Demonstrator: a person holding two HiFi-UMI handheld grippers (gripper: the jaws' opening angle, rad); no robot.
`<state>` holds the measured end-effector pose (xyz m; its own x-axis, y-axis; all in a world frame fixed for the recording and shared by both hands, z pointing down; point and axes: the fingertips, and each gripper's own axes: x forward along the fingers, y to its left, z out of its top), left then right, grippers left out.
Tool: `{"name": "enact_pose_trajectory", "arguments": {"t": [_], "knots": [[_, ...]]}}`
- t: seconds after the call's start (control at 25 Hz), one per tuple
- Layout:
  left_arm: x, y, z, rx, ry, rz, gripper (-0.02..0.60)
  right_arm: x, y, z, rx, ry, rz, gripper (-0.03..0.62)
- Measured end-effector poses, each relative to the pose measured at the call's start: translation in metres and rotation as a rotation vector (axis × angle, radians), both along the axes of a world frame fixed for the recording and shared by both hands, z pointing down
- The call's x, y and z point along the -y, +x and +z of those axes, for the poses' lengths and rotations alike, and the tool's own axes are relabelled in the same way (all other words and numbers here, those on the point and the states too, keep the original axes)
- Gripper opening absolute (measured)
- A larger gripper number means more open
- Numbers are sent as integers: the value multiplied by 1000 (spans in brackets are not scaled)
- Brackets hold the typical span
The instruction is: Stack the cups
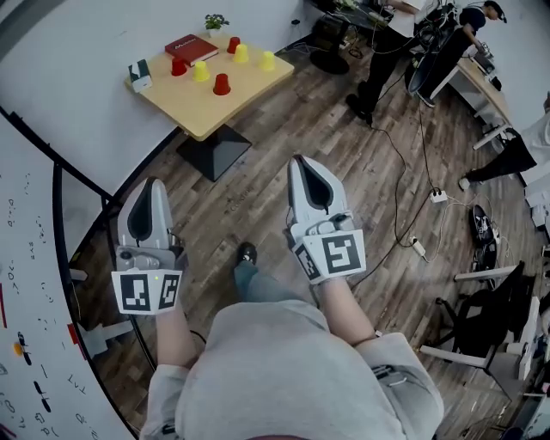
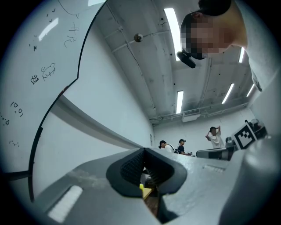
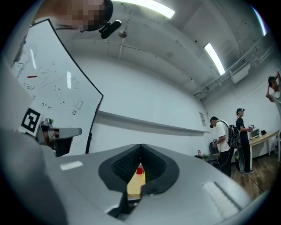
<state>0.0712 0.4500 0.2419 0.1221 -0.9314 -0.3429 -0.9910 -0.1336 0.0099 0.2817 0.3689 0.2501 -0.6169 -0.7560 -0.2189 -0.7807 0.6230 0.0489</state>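
Six cups [image 1: 222,83] sit unstacked on the tabletop [image 1: 203,117] well ahead, left tool [image 1: 154,184] and right tool [image 1: 300,161] both clenched empty, so I'd walk in, open early, then pinch one cup squarely.

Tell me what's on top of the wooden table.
Three red cups, three yellow cups, a red book, a small potted plant and a small box on the table. Anything under the cups or book is hidden.
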Motion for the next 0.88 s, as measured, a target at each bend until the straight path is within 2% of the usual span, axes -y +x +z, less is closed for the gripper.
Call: {"name": "enact_pose_trajectory", "arguments": {"t": [0.16,0.32,0.88], "knots": [[46,-17,-6,53,-14,-35,5,49,-21,-5,8,-10,-16,3],[89,-39,-14,41,-13,-63,5,94,-40,-9,6,-20,-32,3],[215,-61,-19,46,12,-14,5,213,-65,-2,12,-45,-15,3]]}}
